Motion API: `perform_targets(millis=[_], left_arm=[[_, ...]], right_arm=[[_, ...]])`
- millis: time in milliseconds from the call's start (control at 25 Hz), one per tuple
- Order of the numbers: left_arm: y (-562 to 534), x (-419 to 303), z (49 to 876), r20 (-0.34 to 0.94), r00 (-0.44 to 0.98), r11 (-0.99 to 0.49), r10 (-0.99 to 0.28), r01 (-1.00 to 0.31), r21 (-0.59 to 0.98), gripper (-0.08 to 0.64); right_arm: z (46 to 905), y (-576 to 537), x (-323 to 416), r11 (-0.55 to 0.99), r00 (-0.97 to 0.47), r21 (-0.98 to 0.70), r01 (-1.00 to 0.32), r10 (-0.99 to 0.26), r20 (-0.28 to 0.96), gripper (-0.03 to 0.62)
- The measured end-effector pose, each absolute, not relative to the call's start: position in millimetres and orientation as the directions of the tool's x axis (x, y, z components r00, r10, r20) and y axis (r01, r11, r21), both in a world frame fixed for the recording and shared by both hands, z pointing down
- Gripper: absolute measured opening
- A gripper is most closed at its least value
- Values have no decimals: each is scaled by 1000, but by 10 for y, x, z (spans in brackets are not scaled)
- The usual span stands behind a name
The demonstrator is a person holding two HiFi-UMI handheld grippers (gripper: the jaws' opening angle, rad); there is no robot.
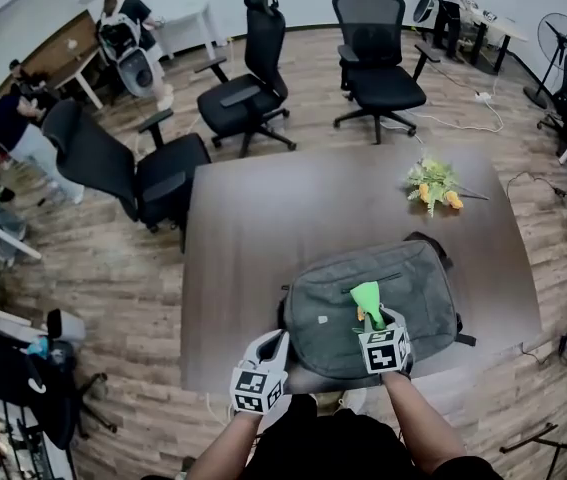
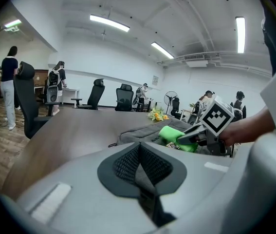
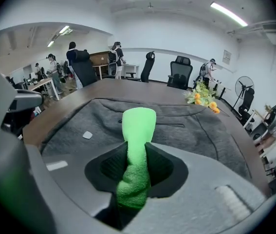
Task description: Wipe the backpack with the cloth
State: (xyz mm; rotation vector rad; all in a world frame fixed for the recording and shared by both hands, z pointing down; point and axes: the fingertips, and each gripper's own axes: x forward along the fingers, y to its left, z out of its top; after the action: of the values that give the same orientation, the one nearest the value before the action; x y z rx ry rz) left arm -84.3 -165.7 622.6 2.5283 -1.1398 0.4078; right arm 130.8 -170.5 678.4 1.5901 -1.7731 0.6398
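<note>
Backpack [image 1: 408,283], of grey woven fabric with rounded corners, lies flat on the brown desk [image 1: 283,208] near its front edge. The right claw [image 1: 370,318] is above its middle, closed on a bright green, fluffy cloth [image 1: 366,294] whose rolled end sticks out past the tips. The left claw [image 1: 276,344], jaws pressed together and empty, points forward just beside the backpack's left side.

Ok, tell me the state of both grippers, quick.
Left gripper: shut, holding nothing.
Right gripper: shut on the cloth.
</note>
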Motion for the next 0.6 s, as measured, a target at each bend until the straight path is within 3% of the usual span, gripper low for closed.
perform_targets(millis=[600], left_arm=[[-1674,-558,6199,378,678,-667,-630,-722,183,19]], right_arm=[[6450,-1584,2678,-49,262,307,-950,-659,705,98]])
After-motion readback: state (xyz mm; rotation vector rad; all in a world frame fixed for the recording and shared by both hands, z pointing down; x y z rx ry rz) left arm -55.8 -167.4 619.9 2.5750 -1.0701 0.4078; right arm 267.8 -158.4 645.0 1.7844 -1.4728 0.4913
